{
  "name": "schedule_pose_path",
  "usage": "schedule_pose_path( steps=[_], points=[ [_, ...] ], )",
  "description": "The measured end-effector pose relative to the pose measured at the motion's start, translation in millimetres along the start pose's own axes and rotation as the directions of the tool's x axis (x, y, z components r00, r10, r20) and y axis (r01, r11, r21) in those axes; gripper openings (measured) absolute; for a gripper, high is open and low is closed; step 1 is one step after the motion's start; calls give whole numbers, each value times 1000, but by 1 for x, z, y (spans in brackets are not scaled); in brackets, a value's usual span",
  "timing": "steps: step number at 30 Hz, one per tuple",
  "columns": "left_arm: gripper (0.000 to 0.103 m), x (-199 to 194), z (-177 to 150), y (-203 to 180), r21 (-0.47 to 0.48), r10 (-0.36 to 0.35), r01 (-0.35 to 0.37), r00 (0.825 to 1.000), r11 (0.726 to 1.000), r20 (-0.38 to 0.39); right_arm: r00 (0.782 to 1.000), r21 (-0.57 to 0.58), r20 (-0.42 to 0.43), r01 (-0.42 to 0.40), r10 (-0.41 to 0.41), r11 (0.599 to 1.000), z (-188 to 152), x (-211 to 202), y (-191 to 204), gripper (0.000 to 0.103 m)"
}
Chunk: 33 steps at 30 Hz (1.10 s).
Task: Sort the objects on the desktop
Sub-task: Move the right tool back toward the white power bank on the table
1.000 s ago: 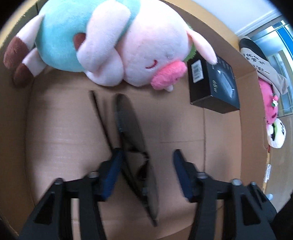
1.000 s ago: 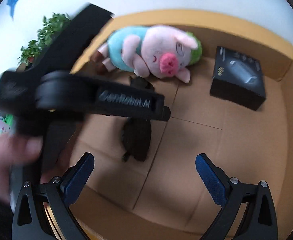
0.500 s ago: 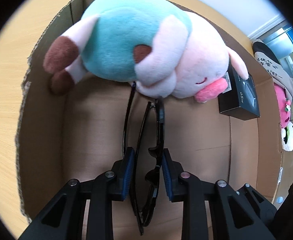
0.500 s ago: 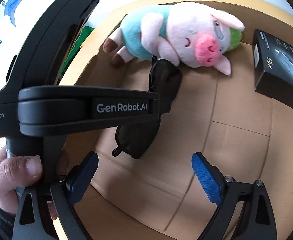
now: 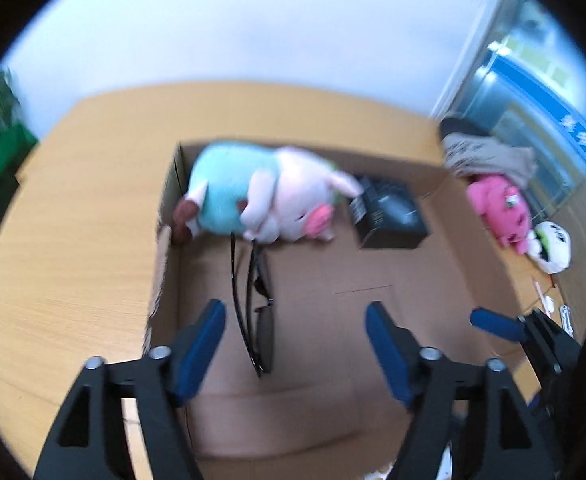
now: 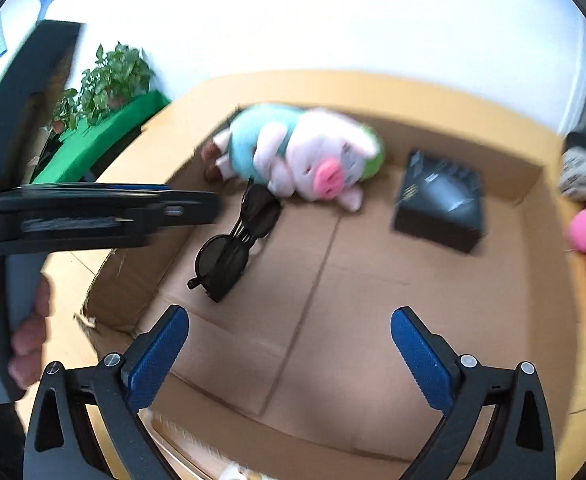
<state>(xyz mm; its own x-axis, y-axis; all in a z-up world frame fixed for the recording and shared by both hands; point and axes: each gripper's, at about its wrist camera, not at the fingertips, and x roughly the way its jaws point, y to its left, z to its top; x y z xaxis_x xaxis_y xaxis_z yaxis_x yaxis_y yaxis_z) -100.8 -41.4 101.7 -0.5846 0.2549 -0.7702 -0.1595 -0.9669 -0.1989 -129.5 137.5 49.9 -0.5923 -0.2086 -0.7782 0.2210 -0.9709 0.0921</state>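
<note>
Black sunglasses (image 5: 253, 300) lie folded on the floor of the cardboard box (image 5: 373, 280), one end touching the plush pig (image 5: 265, 204). They also show in the right wrist view (image 6: 237, 240). My left gripper (image 5: 295, 344) is open and empty, raised above the box, near the glasses. My right gripper (image 6: 289, 356) is open and empty over the box's near edge. A black carton (image 6: 441, 200) sits in the box to the right of the pig (image 6: 301, 156).
The box (image 6: 373, 300) rests on a wooden table (image 5: 73, 240). A pink plush (image 5: 501, 216) and a white toy (image 5: 551, 244) lie outside the box on the right. The left gripper's body and hand (image 6: 33, 240) fill the left of the right wrist view.
My left gripper has opened and let go of the sunglasses, then pulled up and back from the box. The glasses now lie on the box floor. The right gripper backed off slightly.
</note>
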Motion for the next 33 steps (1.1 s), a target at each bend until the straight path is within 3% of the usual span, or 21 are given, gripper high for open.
schedule_pose_path(
  steps=[2,5,9,12,15,16,18,20,21,22,24,25,28,33],
  points=[
    [80,-24,-11,-10,6,5,-6,998,1000,62,999,11,47,13,-14,1000,-8,-22,-4,103],
    [80,-54,-31,-24,-13,75,-74,985,997,156,995,4,98,34,-34,999,-14,-49,-8,102],
    [80,-75,-49,-42,-44,35,-26,972,999,233,991,-10,127,53,-51,999,-27,-73,-9,99],
    [80,-81,-56,-53,-25,40,-35,968,999,246,991,-11,126,51,-49,999,-38,-80,-12,86],
    [80,-83,-63,-60,-17,38,-35,967,999,253,990,-8,134,42,-41,999,-48,-90,-16,61],
    [80,-84,-66,-63,-16,33,-30,966,999,256,989,-9,138,45,-43,999,-50,-93,-17,48],
    [78,-85,-71,-67,-16,36,-33,964,999,263,989,-5,143,42,-41,999,-54,-98,-20,42],
    [70,-87,-75,-70,-11,42,-41,962,999,270,988,-1,148,43,-42,999,-59,-103,-22,42],
    [62,-87,-77,-72,-9,42,-41,963,999,267,988,1,148,38,-38,999,-61,-104,-23,42],
    [61,-87,-79,-72,-4,37,-37,965,999,259,988,6,148,29,-30,1000,-63,-106,-25,44],
    [64,-84,-83,-72,9,26,-30,969,1000,244,987,29,158,6,-10,1000,-68,-109,-29,80],
    [66,-82,-86,-71,11,23,-27,972,1000,236,986,41,169,-3,-4,999,-71,-112,-31,103],
    [76,-74,-101,-65,17,-8,5,983,1000,185,984,48,177,-28,19,998,-86,-114,-37,103],
    [76,-44,-135,-56,-3,-69,70,995,998,78,996,58,36,-85,83,995,-130,-76,-44,103]
  ],
)
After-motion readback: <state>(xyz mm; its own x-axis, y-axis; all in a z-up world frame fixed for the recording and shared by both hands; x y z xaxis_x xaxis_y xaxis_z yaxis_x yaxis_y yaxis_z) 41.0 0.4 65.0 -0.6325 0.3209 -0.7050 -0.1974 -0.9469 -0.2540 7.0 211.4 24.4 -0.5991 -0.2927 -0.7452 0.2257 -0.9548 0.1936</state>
